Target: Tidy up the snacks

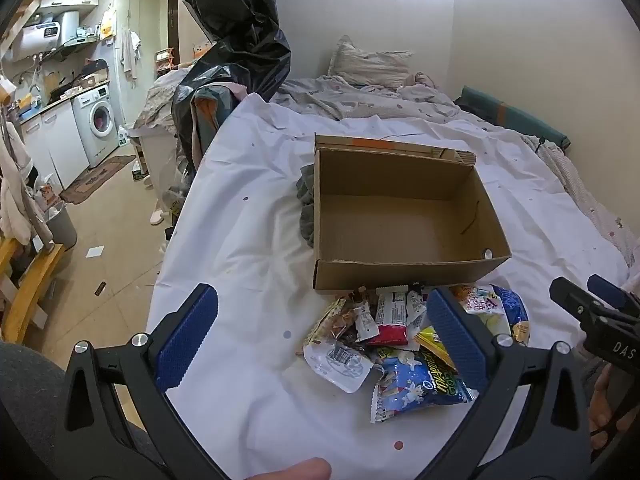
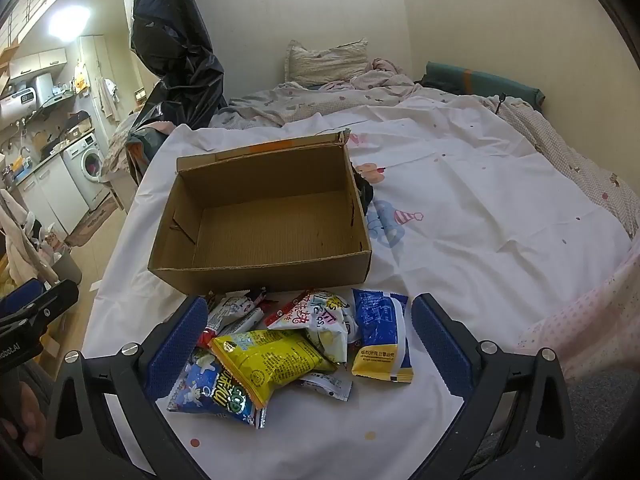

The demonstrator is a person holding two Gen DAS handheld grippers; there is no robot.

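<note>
A: Start with the big things. What is the setting?

B: A bed under a white sheet (image 2: 480, 208). On it sits an open cardboard box (image 2: 264, 216), nothing inside, its long side running across the view.

A: And the snacks?

B: A loose pile of packets (image 2: 304, 340) lies on the sheet just in front of the box's near wall, between the box and both tools. None is in the box yet, so I judge the sorting has not begun.

A: What are the tools doing?

B: The right gripper (image 2: 308, 344) hangs over the pile with its jaws spread wide and nothing between the pads. The left gripper (image 1: 320, 344) is also spread wide and holds nothing.

A: Which one is better placed?

B: The right, I think. In its view the pile sits squarely between its fingers; in the left wrist view the pile lies toward its right finger, with bare sheet under the rest of the gap.

A: Which packet first?

B: Probably the yellow packet (image 2: 272, 356), on top, its long axis running aslant from lower left to upper right, or the blue and white packet (image 2: 382, 336), lying apart at the right edge with its long axis pointing toward the box. The blue star-printed bag (image 2: 216, 392) lies nearest, partly under the yellow one.
</note>
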